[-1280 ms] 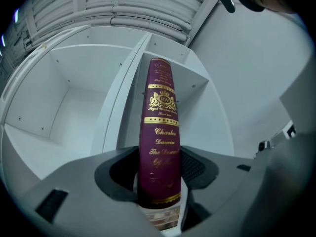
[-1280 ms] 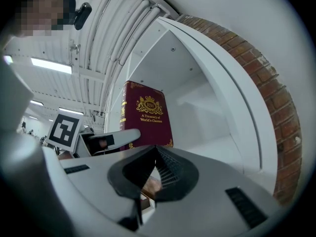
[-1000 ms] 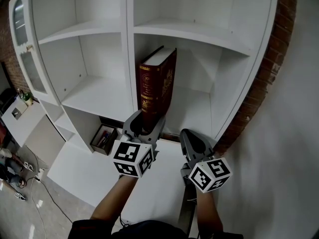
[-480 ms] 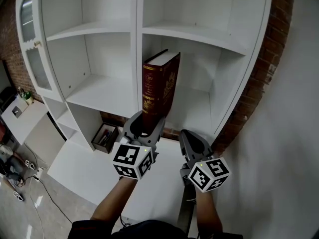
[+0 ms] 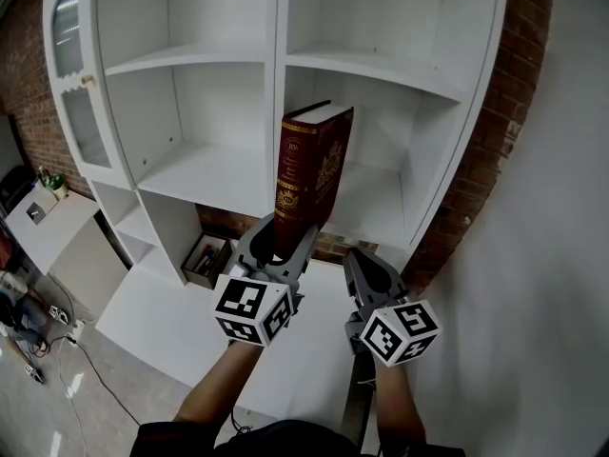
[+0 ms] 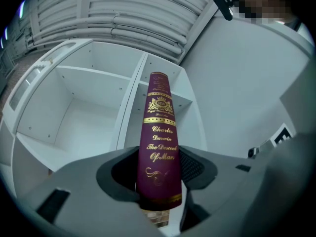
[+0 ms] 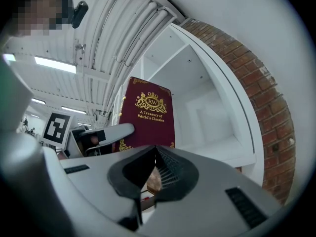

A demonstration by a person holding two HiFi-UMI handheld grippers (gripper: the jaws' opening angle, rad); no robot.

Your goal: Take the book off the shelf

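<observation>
A dark red book (image 5: 309, 174) with gold lettering stands upright in my left gripper (image 5: 278, 251), which is shut on its lower end. In the left gripper view the book's spine (image 6: 159, 147) rises from between the jaws of the left gripper (image 6: 158, 184). The book hangs in front of the right middle compartment of the white shelf unit (image 5: 381, 188), clear of its board. My right gripper (image 5: 362, 272) is beside the book on the right, shut with nothing in it. The right gripper view shows the book's cover (image 7: 148, 115) beyond the right gripper's (image 7: 155, 154) closed jaws.
The shelf unit's upright divider (image 5: 278, 84) stands just left of the book. A small open box (image 5: 204, 260) with items sits low on the left. A brick wall edge (image 5: 495, 131) and a white wall are on the right, and a glass-door cabinet (image 5: 71, 84) is at far left.
The book and both grippers have drawn back from the shelf together. In the head view the book now sits slightly higher and further right, with more of the lower shelf front showing.
</observation>
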